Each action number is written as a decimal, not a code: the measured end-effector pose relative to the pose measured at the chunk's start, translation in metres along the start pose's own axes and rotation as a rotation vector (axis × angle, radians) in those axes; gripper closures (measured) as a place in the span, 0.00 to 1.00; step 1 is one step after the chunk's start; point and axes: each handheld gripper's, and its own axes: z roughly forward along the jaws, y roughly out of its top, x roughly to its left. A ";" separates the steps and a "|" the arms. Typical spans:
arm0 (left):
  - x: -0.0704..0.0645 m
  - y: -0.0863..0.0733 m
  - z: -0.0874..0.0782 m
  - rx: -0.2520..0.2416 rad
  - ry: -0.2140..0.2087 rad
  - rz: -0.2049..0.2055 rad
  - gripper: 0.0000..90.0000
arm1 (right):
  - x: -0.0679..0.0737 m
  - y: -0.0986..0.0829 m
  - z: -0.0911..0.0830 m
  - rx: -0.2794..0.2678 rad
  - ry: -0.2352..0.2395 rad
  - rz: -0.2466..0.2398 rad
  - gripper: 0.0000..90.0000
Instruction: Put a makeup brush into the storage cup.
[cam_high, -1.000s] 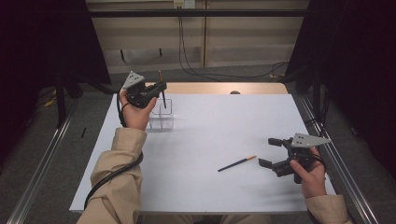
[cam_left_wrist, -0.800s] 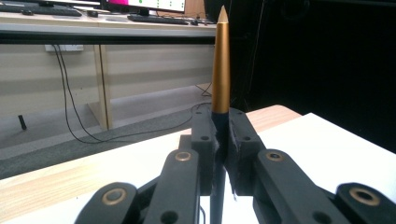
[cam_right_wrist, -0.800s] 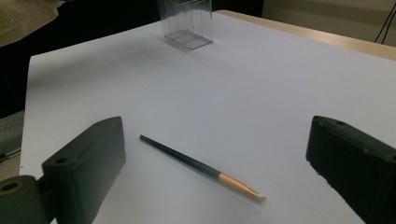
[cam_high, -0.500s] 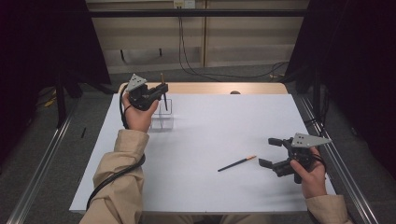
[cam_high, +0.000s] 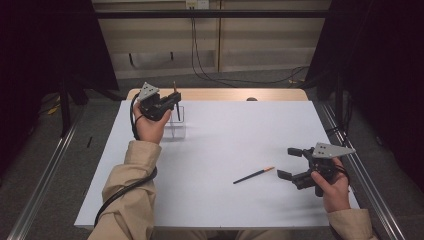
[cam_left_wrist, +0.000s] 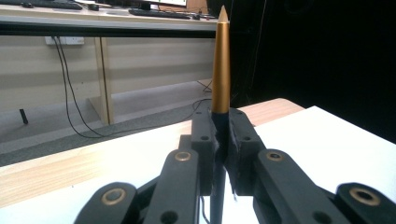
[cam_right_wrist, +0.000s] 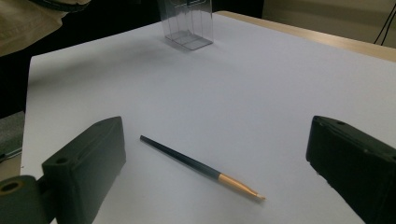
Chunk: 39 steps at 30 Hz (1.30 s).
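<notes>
While the left gripper (cam_high: 172, 100) clamps a gold-tipped pen (cam_left_wrist: 220, 65) upright over the clear holder (cam_high: 176, 121) and the right gripper (cam_high: 289, 163) gapes beside the second pen (cam_high: 253, 175), a tilted release might miss the compartment.

Two pens: one held (cam_left_wrist: 220, 65); one on table (cam_high: 253, 175); one clear box (cam_high: 176, 123)
</notes>
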 end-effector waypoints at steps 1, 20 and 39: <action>0.000 0.000 0.000 0.002 -0.002 0.003 0.92 | 0.000 0.000 0.000 0.000 0.001 0.000 0.05; -0.002 -0.011 0.003 0.010 0.003 -0.003 0.92 | 0.000 0.001 0.000 -0.003 0.001 -0.003 0.05; -0.002 -0.018 0.003 0.027 -0.003 -0.009 0.92 | 0.000 0.001 0.000 -0.001 0.004 -0.006 0.05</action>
